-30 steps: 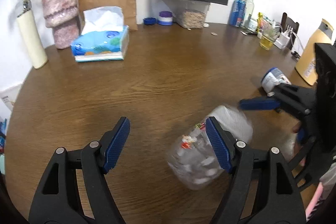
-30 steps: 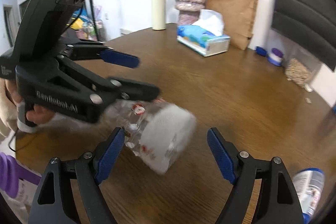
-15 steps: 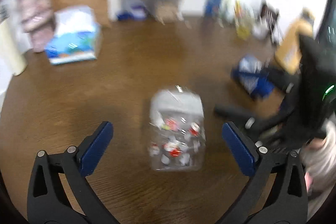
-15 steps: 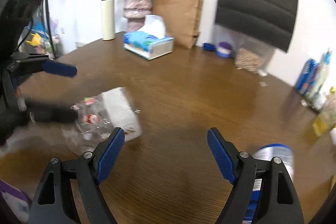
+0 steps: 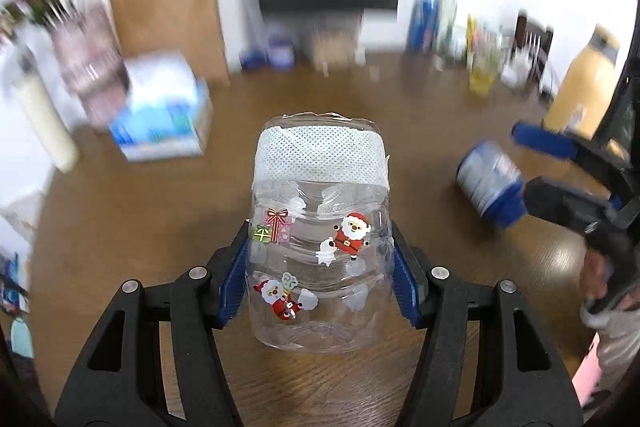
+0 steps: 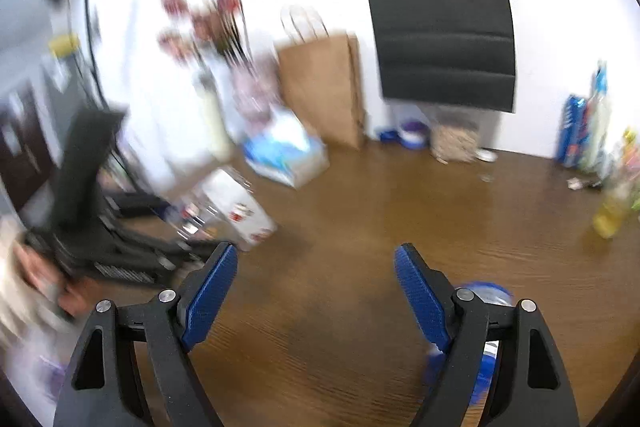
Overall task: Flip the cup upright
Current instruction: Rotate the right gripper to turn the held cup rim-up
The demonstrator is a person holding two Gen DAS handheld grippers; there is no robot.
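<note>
Cup (image 5: 320,251) sits dead centre of the left wrist view, a clear plastic one with Santa stickers and a white mesh band at its far end. The left gripper (image 5: 320,267) has its blue pads pressed against both sides of the cup, at nine and three o'clock around it, so the grab looks made. Is it off the table (image 5: 400,131) yet? Hard to call: the near end hangs low over the wood, and the background is smeared with motion. Which end is the mouth I cannot tell for sure, so upright is not confirmed.

Over in the right wrist view, the right gripper (image 6: 316,295) is spread wide and holds nothing. The cup shows there at about ten o'clock, tilted in the other tool's grip. A blue can (image 5: 490,185) lies on its side at three o'clock in the left view, apart from the cup.

My read: grasp done, the turn and the set-down still to come.
</note>
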